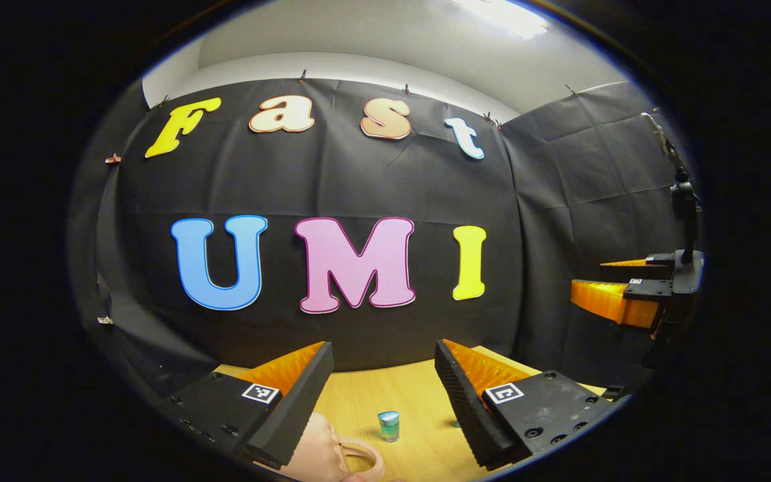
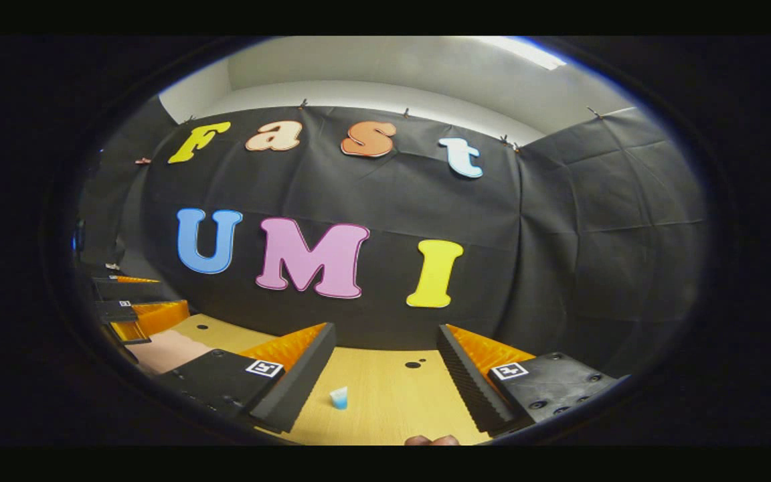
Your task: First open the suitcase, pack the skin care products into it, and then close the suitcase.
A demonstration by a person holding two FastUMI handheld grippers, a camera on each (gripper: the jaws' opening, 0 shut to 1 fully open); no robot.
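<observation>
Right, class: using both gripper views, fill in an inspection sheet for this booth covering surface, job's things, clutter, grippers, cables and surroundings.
Surface: light wooden table, small dark holes in it.
Job's things: pale pink suitcase with handle at the left gripper view's bottom edge; small blue-capped skin care jar standing upright on the table.
Clutter: nothing seen.
Grippers: left gripper open, empty, above the table; right gripper open, empty.
Cables: nothing seen.
Surroundings: black cloth wall, white ceiling with a light.
</observation>
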